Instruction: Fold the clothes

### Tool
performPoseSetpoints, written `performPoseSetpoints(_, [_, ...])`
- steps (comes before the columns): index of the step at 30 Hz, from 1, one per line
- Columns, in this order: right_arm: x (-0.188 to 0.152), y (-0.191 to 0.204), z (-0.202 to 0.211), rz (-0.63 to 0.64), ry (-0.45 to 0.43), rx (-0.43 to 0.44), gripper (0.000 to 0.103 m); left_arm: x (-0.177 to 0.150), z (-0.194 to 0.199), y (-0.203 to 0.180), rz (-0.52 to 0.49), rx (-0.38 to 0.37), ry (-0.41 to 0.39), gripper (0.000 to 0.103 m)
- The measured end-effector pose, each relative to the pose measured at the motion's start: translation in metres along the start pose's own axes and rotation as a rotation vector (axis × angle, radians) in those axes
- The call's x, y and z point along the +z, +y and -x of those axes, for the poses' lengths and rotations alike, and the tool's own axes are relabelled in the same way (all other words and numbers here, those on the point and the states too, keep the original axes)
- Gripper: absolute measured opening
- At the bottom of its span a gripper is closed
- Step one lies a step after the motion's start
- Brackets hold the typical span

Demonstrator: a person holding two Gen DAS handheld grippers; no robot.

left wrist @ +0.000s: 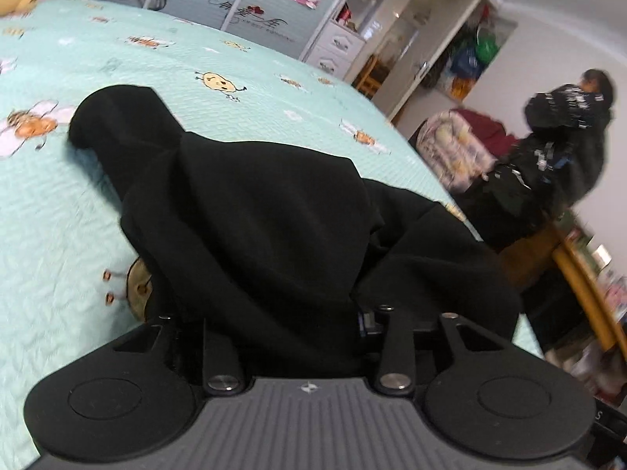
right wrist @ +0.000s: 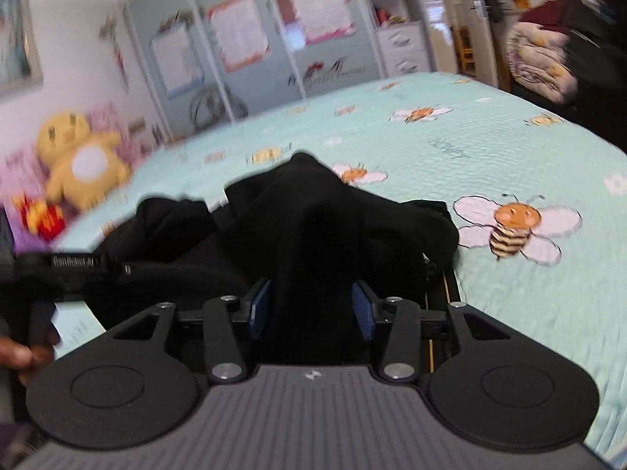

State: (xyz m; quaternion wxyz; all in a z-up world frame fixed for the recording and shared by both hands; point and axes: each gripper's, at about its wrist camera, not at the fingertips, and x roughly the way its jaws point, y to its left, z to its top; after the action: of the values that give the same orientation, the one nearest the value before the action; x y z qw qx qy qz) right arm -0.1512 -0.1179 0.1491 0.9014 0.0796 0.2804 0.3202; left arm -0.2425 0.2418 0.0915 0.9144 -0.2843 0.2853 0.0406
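Two black hand-held grippers meet one crumpled black fabric garment lying on a pale mint quilted bedspread printed with bees. In the right wrist view the right gripper has its blue-padded fingers drawn in against a bunched ridge of the black cloth, which fills the gap between them and rises ahead in a peak. In the left wrist view the left gripper is draped over by the same garment; the cloth hides the fingertips, so I cannot tell how far it is closed or whether it grips anything. The left gripper's body also shows at the left edge of the right wrist view, with part of a hand below it. A yellow plush toy sits blurred at the far side of the bed. A person in dark clothes stands beyond the bed's right edge.
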Motion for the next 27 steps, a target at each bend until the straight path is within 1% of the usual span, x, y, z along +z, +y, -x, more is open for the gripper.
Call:
performPoseSetpoints(2, [-0.014, -0.006, 0.016, -0.064, -0.033, 0.021, 0.048, -0.005, 0.014, 0.002, 0.036, -0.005, -0.002, 0.047])
performPoseSetpoints(3, [-0.019, -0.009, 0.024, -0.089, -0.048, 0.023, 0.050, -0.006, 0.018, 0.002, 0.057, -0.005, 0.001, 0.048])
performPoseSetpoints(4, [-0.022, -0.012, 0.031, -0.107, -0.060, 0.019, 0.052, -0.008, 0.022, 0.002, 0.076, -0.004, 0.006, 0.049])
performPoseSetpoints(5, [-0.025, -0.015, 0.038, -0.125, -0.073, 0.015, 0.058, -0.009, 0.027, 0.004, 0.090, 0.002, 0.016, 0.050])
performPoseSetpoints(6, [-0.027, -0.016, 0.042, -0.142, -0.077, 0.011, 0.061, -0.012, 0.030, 0.005, 0.098, 0.010, 0.027, 0.051])
performPoseSetpoints(8, [-0.030, -0.012, 0.047, -0.172, -0.064, 0.008, 0.061, -0.016, 0.036, 0.002, 0.091, 0.023, 0.045, 0.054])
performPoseSetpoints(11, [-0.037, -0.004, 0.049, -0.192, -0.012, 0.027, 0.061, -0.020, 0.047, -0.006, 0.052, 0.021, 0.050, 0.057])
performPoseSetpoints(13, [-0.040, 0.005, 0.049, -0.181, 0.015, 0.046, 0.061, -0.023, 0.056, -0.011, 0.030, 0.013, 0.048, 0.062])
performPoseSetpoints(15, [-0.043, 0.016, 0.051, -0.156, 0.037, 0.064, 0.061, -0.025, 0.066, -0.018, -0.011, 0.004, 0.043, 0.063])
performPoseSetpoints(18, [-0.044, 0.031, 0.058, -0.130, 0.050, 0.087, 0.065, -0.029, 0.082, -0.033, -0.142, 0.024, 0.006, 0.063])
performPoseSetpoints(19, [-0.044, 0.034, 0.059, -0.126, 0.051, 0.092, 0.065, -0.030, 0.087, -0.038, -0.186, 0.034, -0.018, 0.063])
performPoseSetpoints(21, [-0.044, 0.040, 0.062, -0.112, 0.050, 0.096, 0.066, -0.033, 0.101, -0.049, -0.270, 0.050, -0.092, 0.064])
performPoseSetpoints(24, [-0.046, 0.048, 0.066, -0.094, 0.042, 0.090, 0.066, -0.041, 0.131, -0.077, -0.436, 0.119, -0.249, 0.074])
performPoseSetpoints(26, [-0.048, 0.051, 0.069, -0.088, 0.038, 0.089, 0.066, -0.051, 0.154, -0.096, -0.544, 0.153, -0.377, 0.092])
performPoseSetpoints(27, [-0.049, 0.053, 0.071, -0.086, 0.036, 0.090, 0.066, -0.056, 0.163, -0.104, -0.587, 0.160, -0.435, 0.098])
